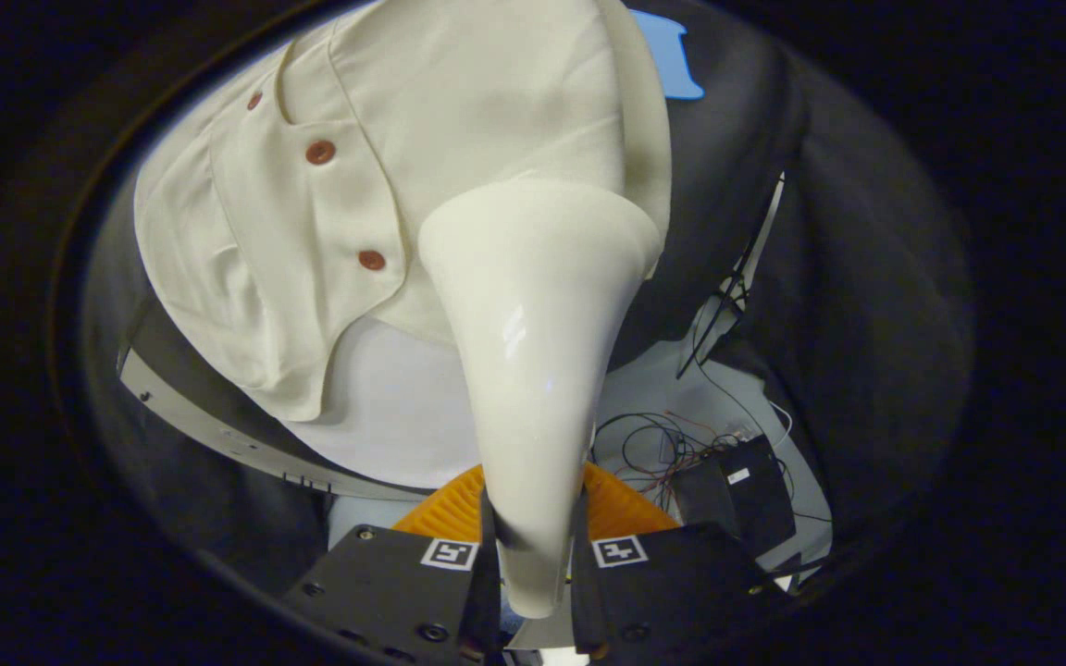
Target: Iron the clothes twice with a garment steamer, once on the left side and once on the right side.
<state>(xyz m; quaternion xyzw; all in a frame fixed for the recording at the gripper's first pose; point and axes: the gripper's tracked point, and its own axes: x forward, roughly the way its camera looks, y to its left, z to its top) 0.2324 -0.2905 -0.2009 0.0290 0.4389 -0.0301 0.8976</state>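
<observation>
My gripper [533, 546] is shut on the handle of a cream garment steamer [533, 333], which rises from between the fingers and widens into a flat head. The head rests against a hanging cream shirt [459, 120], on the panel to the right of its row of brown buttons [320, 152]. A white under-layer [394, 407] shows below the shirt's curved hem. The steamer's face is hidden against the cloth.
A white table surface [653, 388] lies below to the right with tangled thin wires [672, 444] and a black box [746, 490]. A grey metal bar [218, 430] runs under the shirt at the left. Black cloth surrounds the scene.
</observation>
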